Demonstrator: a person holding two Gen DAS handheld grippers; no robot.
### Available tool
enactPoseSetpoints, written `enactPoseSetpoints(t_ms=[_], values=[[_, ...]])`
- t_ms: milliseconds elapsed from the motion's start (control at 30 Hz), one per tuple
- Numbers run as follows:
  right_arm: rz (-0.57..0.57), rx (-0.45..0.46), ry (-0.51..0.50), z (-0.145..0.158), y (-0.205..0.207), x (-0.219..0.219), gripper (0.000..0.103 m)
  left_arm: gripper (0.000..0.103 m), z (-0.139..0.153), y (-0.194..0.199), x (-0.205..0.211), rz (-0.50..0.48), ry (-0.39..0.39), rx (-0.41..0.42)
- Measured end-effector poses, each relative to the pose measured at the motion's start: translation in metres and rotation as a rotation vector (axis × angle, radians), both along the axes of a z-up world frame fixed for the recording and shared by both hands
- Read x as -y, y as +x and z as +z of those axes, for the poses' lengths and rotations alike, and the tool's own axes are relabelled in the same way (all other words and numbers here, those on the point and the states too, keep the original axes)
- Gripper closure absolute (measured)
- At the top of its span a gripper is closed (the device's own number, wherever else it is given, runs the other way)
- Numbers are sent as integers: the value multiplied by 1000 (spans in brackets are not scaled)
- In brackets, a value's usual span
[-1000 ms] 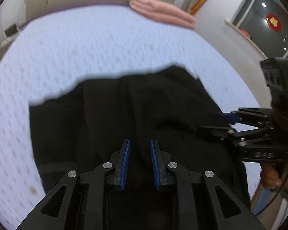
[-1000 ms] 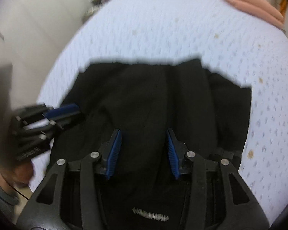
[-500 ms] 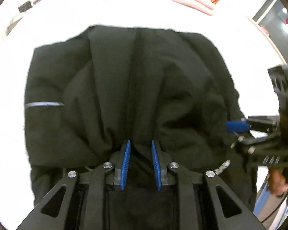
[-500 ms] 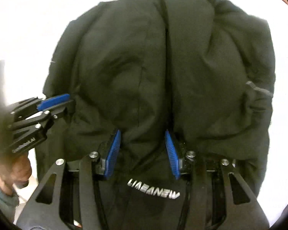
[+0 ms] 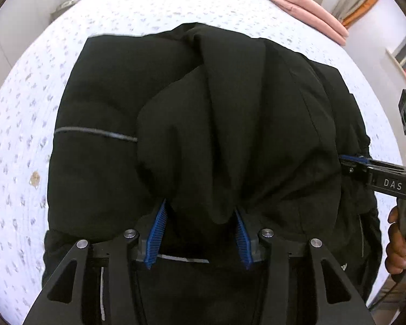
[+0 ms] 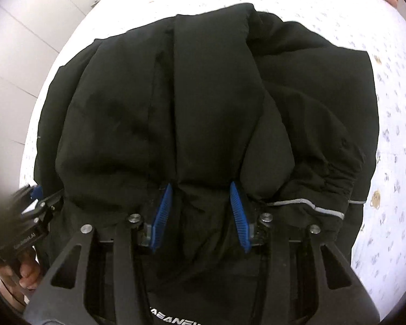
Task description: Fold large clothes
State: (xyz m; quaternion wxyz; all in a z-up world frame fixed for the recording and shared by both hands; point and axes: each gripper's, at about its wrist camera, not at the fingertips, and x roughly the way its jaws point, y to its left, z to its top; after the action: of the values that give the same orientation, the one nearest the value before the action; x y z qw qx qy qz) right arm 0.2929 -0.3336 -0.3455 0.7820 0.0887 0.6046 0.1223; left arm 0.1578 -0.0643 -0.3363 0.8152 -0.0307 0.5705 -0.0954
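A large black jacket (image 5: 203,124) with thin grey reflective stripes lies bunched on the bed; it also fills the right wrist view (image 6: 203,103). My left gripper (image 5: 200,216) stands open with a fold of the black cloth lying between its blue pads. My right gripper (image 6: 200,197) is open too, with bunched cloth between its pads. The right gripper shows at the right edge of the left wrist view (image 5: 360,162), at the jacket's side. The left gripper shows at the left edge of the right wrist view (image 6: 38,200).
The bed has a white sheet with small grey specks (image 5: 27,103). Folded pink cloth (image 5: 303,5) lies at the far right of the bed. White cupboard doors (image 6: 21,32) stand past the bed's left side.
Both grippers' jaws have widened since half a second ago and the cloth between them now lies loose. The jacket's near part has been brought over onto its far part.
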Motion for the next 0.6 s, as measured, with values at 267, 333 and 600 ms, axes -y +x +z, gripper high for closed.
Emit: enactPoseSetpoints(t_ms=[267,333,600], values=[[-42,32,144,29,-68,44,57,52,41,-49,-27,12,-72,39],[-52,44,146,39,-93,52,49,51,51,-63,-36,13,-57,37],[-133,-38,39,65,-206,79,38,50,51,-125,-122,54,6,-40]])
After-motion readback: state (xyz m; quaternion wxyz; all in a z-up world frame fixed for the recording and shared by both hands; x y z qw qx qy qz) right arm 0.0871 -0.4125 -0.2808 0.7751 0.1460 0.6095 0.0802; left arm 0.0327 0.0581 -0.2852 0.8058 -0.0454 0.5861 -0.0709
